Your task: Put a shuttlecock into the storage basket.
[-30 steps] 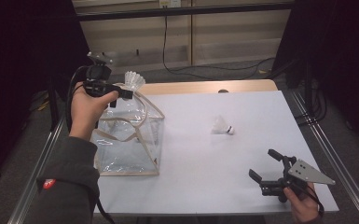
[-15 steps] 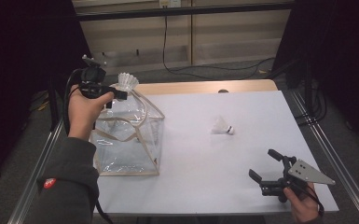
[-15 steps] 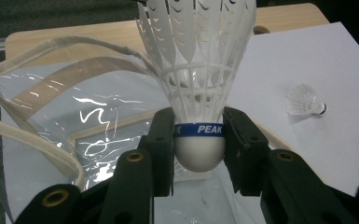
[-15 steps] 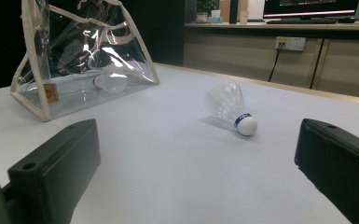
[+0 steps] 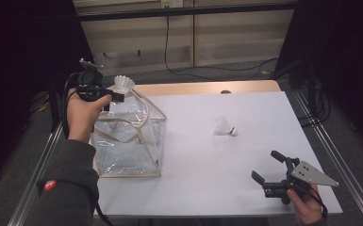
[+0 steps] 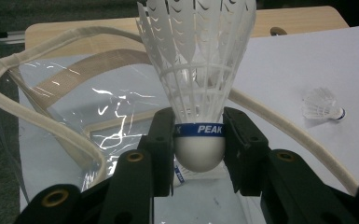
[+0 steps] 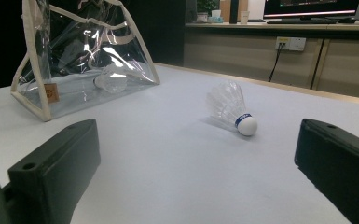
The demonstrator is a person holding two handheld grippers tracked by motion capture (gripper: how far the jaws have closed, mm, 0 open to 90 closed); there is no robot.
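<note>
My left gripper [image 5: 109, 97] is shut on the cork base of a white feather shuttlecock [image 5: 123, 84], held feathers-up over the open top of a clear plastic bag [image 5: 127, 141] with beige trim. In the left gripper view the jaws clamp the shuttlecock [image 6: 198, 70] at its blue band, above the bag [image 6: 74, 121]. A second shuttlecock [image 5: 224, 128] lies on its side on the white table, also seen as a shuttlecock [image 7: 233, 112] ahead of my right gripper [image 5: 269, 170]. That gripper rests open near the front right edge, holding nothing. Another shuttlecock [image 7: 112, 79] lies inside the bag [image 7: 51, 93].
The white table [image 5: 207, 193] ends in a wooden strip [image 5: 202, 88] at the far side. Metal rails [image 5: 330, 146] run along its left and right edges. Cables lie on the floor behind.
My left hand has shifted slightly to the left with the shuttlecock still in its jaws. The right gripper and the lying shuttlecock have stayed put.
</note>
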